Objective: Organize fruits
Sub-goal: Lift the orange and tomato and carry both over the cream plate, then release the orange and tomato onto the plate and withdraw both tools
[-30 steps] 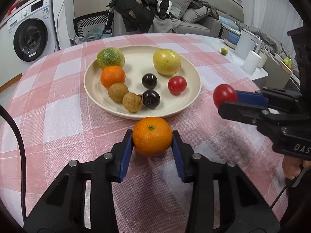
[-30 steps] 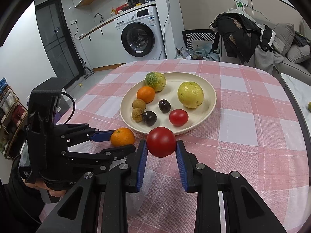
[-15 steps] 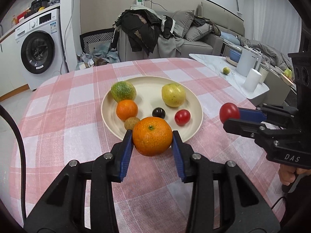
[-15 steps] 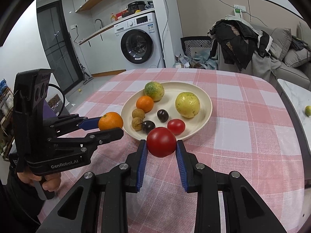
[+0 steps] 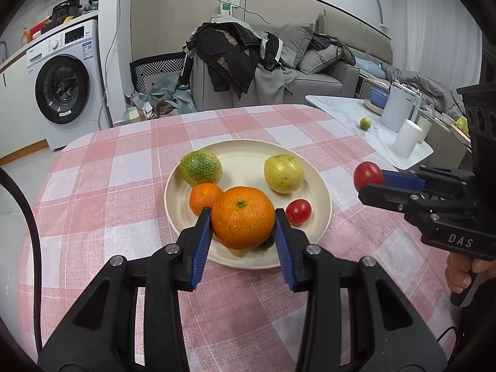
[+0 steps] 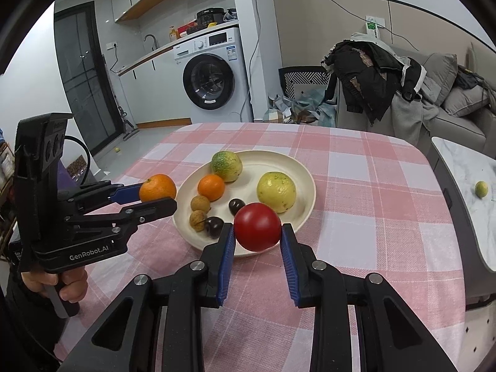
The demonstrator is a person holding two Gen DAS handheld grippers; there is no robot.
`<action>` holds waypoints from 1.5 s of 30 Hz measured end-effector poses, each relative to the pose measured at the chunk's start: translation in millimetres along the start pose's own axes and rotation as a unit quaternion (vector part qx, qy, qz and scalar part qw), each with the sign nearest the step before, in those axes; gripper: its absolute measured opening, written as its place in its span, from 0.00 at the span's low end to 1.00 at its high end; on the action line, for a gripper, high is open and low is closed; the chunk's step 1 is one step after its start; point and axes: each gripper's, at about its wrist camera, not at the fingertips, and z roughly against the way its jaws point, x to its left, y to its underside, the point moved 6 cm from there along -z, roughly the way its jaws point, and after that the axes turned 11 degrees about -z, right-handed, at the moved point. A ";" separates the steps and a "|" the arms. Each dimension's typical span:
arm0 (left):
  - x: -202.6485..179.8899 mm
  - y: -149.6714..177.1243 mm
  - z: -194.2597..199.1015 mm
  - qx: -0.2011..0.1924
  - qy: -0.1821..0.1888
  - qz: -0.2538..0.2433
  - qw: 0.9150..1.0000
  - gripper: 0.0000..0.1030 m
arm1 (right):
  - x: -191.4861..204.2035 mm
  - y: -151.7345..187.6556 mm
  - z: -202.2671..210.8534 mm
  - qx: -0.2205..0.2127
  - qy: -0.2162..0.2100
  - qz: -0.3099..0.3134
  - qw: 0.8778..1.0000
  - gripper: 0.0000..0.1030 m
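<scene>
The left gripper [image 5: 243, 221] is clamped on a mandarin [image 5: 243, 217], its blue pads pressing the fruit's two sides, jaws narrowed to the fruit's width. In the left wrist view the mandarin sits in front of the cream plate [image 5: 248, 155], covering the plate's 6 o'clock part. In the right wrist view the same gripper [image 6: 158, 197] holds the mandarin [image 6: 157, 187] just beside the plate's [image 6: 279, 158] rim at 9 o'clock; whether it is above the checked tablecloth [image 6: 372, 217] or touching it is hard to judge from here.

The right gripper [image 6: 257, 232] is closed on a red tomato [image 6: 257, 231], pads against both sides, near the plate's 6 o'clock edge. From the left wrist view it [image 5: 372, 179] holds the tomato [image 5: 368, 175] off the plate's 3 o'clock side, clear of the rim.

On the plate lie a green-speckled fruit [image 6: 226, 166] at 11 o'clock, a smaller orange [image 6: 211, 187] at 9 o'clock, and a yellow fruit [image 6: 276, 191] at 3 o'clock. Two brown longans [image 6: 200, 210] sit at 8 o'clock, touching each other, with two dark plums [image 6: 224, 217] toward the centre and 7 o'clock. A small red tomato [image 5: 298, 211] lies at 4 o'clock in the left wrist view. A hand [image 6: 59, 282] grips the left gripper's handle.
</scene>
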 end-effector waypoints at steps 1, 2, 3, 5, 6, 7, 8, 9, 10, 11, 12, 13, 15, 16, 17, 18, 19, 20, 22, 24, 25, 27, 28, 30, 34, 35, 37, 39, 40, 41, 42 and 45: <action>0.1 -0.9 -1.2 0.001 0.000 0.000 1.000 0.35 | -1.5 -1.6 -1.8 0.001 0.000 -0.001 1.000 0.30; -0.1 -1.5 -2.0 0.001 0.000 0.000 1.000 0.35 | -2.5 -2.8 -3.2 0.002 0.000 -0.003 1.000 0.30; -0.2 -1.7 -2.2 0.000 0.000 0.000 1.000 0.35 | -3.2 -4.0 -4.1 0.001 0.001 -0.004 1.000 0.30; -0.6 -4.2 -6.3 0.001 0.001 -0.002 1.000 0.35 | -4.7 -6.0 -7.2 0.002 0.002 -0.006 1.000 0.30; -0.5 -5.4 -8.4 0.002 0.000 -0.002 1.000 0.35 | -5.3 -6.8 -8.3 0.002 0.003 -0.007 1.000 0.30; -0.6 -6.3 -10.8 0.002 0.000 -0.003 1.000 0.35 | -6.5 -7.8 -10.6 0.004 0.002 -0.008 1.000 0.30; -0.1 -7.3 -13.6 0.003 0.000 -0.003 1.000 0.35 | -7.2 -8.4 -12.1 0.005 0.003 -0.008 1.000 0.30; 0.3 -8.4 -16.9 0.004 0.000 -0.004 1.000 0.35 | -7.7 -9.1 -13.5 0.005 0.004 -0.008 1.000 0.30; 0.9 -9.2 -19.7 0.005 -0.001 -0.003 1.000 0.35 | -8.4 -9.2 -14.3 0.006 0.005 -0.008 1.000 0.30; 1.3 -9.9 -22.7 0.006 -0.001 -0.003 1.000 0.35 | -8.9 -9.2 -15.6 0.007 0.005 -0.007 1.000 0.30; 1.8 -10.9 -26.5 0.008 -0.001 -0.002 1.000 0.35 | -9.0 -9.4 -16.9 0.008 0.005 -0.007 1.000 0.30; 2.1 -11.6 -29.7 0.009 0.000 -0.003 1.000 0.35 | -9.0 -9.9 -18.8 0.009 0.005 -0.007 1.000 0.30; 2.9 -12.1 -36.8 0.011 0.000 -0.003 1.000 0.35 | -9.4 -10.3 -22.7 0.011 0.007 -0.007 1.000 0.30; 3.1 -12.7 -40.5 0.013 0.000 -0.004 1.000 0.35 | -10.3 -10.4 -24.6 0.012 0.008 -0.007 1.000 0.30; 3.5 -13.0 -44.7 0.016 0.001 -0.004 1.000 0.35 | -11.2 -10.4 -27.8 0.016 0.008 -0.008 1.000 0.30; 4.3 -13.4 -49.1 0.018 0.001 -0.004 1.000 0.35 | -11.9 -10.3 -29.9 0.018 0.008 -0.008 1.000 0.30; 4.5 -13.7 -52.7 0.019 0.001 -0.005 1.000 0.35 | -12.6 -10.1 -33.0 0.020 0.010 -0.007 1.000 0.30; 4.9 -14.1 -56.3 0.021 0.002 -0.005 1.000 0.35 | -13.6 -9.6 -36.7 0.025 0.013 -0.007 1.000 0.30; 6.1 -14.7 -63.3 0.024 0.004 -0.004 1.000 0.35 | -15.6 -9.1 -42.7 0.031 0.016 -0.007 0.999 0.30; 7.3 -15.4 -69.8 0.028 0.006 -0.004 1.000 0.35 | -17.8 -9.2 -47.2 0.035 0.018 -0.009 0.999 0.30; 7.9 -16.2 -72.9 0.029 0.006 -0.004 1.000 0.35 | -18.2 -9.4 -48.5 0.037 0.018 -0.009 0.999 0.30; 8.5 -17.5 -78.2 0.032 0.005 -0.005 0.999 0.35 | -19.2 -10.7 -51.5 0.039 0.018 -0.009 0.999 0.30; 8.6 -18.1 -80.0 0.033 0.006 -0.006 0.999 0.35 | -19.8 -11.8 -53.4 0.040 0.018 -0.009 0.999 0.30; 10.0 -19.3 -84.2 0.036 0.007 -0.005 0.999 0.35 | -20.4 -13.9 -58.0 0.044 0.018 -0.011 0.999 0.30; 12.0 -22.1 -92.8 0.041 0.008 -0.006 0.999 0.35 | -21.5 -16.7 -69.6 0.053 0.025 -0.005 0.998 0.30; 12.3 -22.7 -95.7 0.042 0.009 -0.008 0.999 0.35 | -22.0 -17.1 -72.0 0.054 0.029 -0.005 0.998 0.30; 12.2 -23.7 -97.4 0.041 0.011 -0.009 0.999 0.35 | -23.9 -18.4 -76.4 0.058 0.026 -0.007 0.998 0.30; 11.8 -25.9 -99.7 0.042 0.013 -0.011 0.999 0.35 | -25.0 -20.3 -79.6 0.060 0.026 -0.008 0.998 0.30; 11.6 -27.2 -101.2 0.043 0.014 -0.012 0.999 0.35 | -25.8 -21.7 -81.3 0.059 0.028 -0.008 0.998 0.30; 11.4 -28.2 -102.5 0.044 0.014 -0.013 0.999 0.35 | -26.5 -23.1 -82.7 0.058 0.030 -0.008 0.998 0.30; 10.9 -28.9 -103.2 0.044 0.014 -0.014 0.999 0.35 | -27.4 -24.6 -84.3 0.057 0.030 -0.009 0.998 0.30; 8.4 -31.3 -107.5 0.048 0.011 -0.025 0.998 0.35 | -28.7 -29.3 -90.3 0.059 0.031 -0.012 0.998 0.30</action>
